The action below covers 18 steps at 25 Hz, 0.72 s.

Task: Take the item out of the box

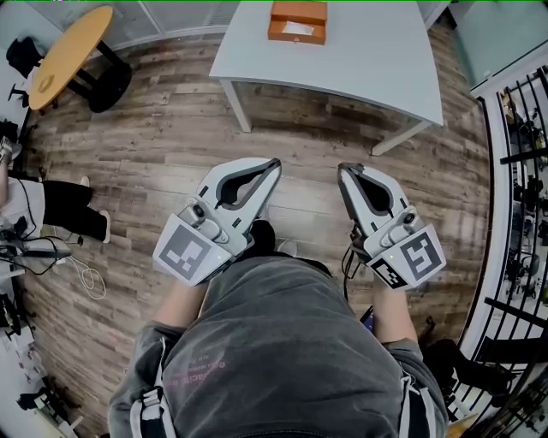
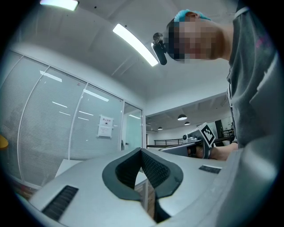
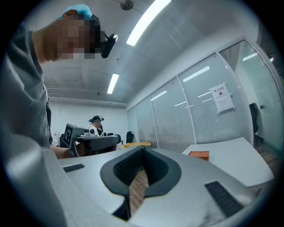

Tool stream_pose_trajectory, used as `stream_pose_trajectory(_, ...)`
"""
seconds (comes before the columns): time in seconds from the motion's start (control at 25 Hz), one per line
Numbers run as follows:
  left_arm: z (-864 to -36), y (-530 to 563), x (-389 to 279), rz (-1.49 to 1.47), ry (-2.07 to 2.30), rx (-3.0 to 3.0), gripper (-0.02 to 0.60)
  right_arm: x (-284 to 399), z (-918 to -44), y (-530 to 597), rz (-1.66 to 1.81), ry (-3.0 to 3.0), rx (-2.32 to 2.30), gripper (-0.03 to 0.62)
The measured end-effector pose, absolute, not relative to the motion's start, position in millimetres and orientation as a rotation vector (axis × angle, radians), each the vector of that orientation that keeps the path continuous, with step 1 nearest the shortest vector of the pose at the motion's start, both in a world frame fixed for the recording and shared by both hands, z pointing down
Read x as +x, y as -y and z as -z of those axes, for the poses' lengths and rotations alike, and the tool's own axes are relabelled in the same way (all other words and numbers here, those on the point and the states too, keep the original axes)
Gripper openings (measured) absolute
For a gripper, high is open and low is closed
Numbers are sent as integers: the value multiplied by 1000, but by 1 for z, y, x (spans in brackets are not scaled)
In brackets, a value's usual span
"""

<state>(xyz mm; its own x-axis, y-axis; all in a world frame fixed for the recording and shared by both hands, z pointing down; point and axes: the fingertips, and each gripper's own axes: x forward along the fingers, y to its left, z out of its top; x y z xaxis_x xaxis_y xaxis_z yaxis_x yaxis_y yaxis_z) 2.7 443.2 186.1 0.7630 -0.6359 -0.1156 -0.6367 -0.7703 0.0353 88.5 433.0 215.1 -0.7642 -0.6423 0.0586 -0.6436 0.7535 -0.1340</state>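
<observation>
An orange box (image 1: 298,21) lies closed on the far part of a pale grey table (image 1: 360,60), well ahead of both grippers. In the right gripper view the orange box (image 3: 199,155) shows small on the table (image 3: 230,162). My left gripper (image 1: 275,162) is held in front of my torso over the wooden floor, jaws shut with nothing between them. My right gripper (image 1: 346,168) hangs beside it, also shut and empty. The fingertips meet in both gripper views, at the left gripper (image 2: 142,150) and the right gripper (image 3: 142,148). Neither gripper is near the box.
A round yellow table (image 1: 70,50) stands at the far left. A person's legs (image 1: 73,210) and cables (image 1: 81,274) are at the left edge. Black racks (image 1: 522,214) line the right side. Glass partitions (image 2: 66,124) back the room.
</observation>
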Motion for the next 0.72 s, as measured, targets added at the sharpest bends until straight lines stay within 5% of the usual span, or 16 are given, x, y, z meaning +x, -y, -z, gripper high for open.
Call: stream_pose_trajectory(0.72, -206, -325, -31, -176, -1060, -2994, 3, 55, -234, -320, -281, 2901, 1081, 5)
